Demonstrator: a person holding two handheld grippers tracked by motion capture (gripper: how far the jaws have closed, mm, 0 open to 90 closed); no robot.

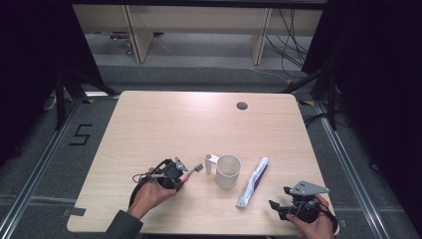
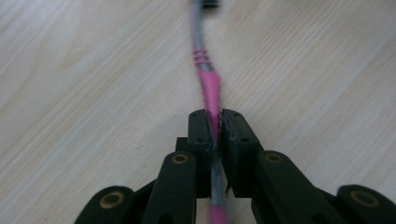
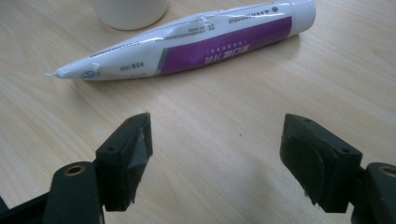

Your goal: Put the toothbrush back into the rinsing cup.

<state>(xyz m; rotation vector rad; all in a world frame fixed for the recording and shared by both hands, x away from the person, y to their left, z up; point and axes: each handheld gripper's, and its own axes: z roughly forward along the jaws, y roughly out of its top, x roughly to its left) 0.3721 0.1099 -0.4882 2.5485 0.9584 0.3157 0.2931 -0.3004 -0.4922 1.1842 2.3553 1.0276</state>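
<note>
A pink and grey toothbrush (image 1: 192, 173) lies near the table's front left, its head pointing toward a white mug (image 1: 228, 171). My left gripper (image 1: 178, 174) is shut on the toothbrush (image 2: 209, 86) handle, whose pink part runs out between the two pads. A white and purple toothpaste tube (image 1: 253, 181) lies right of the mug. At the front right corner my right gripper (image 1: 277, 208) stands open above bare wood. In the right gripper view the tube (image 3: 196, 42) lies just beyond the spread jaws, apart from them, with my right gripper (image 3: 215, 156) holding nothing.
The wooden table (image 1: 164, 124) has a round cable hole (image 1: 242, 105) at the back right. The mug's handle (image 1: 211, 160) points left toward the brush head. Dark drapes and stands flank the table; its front edge runs close under both hands.
</note>
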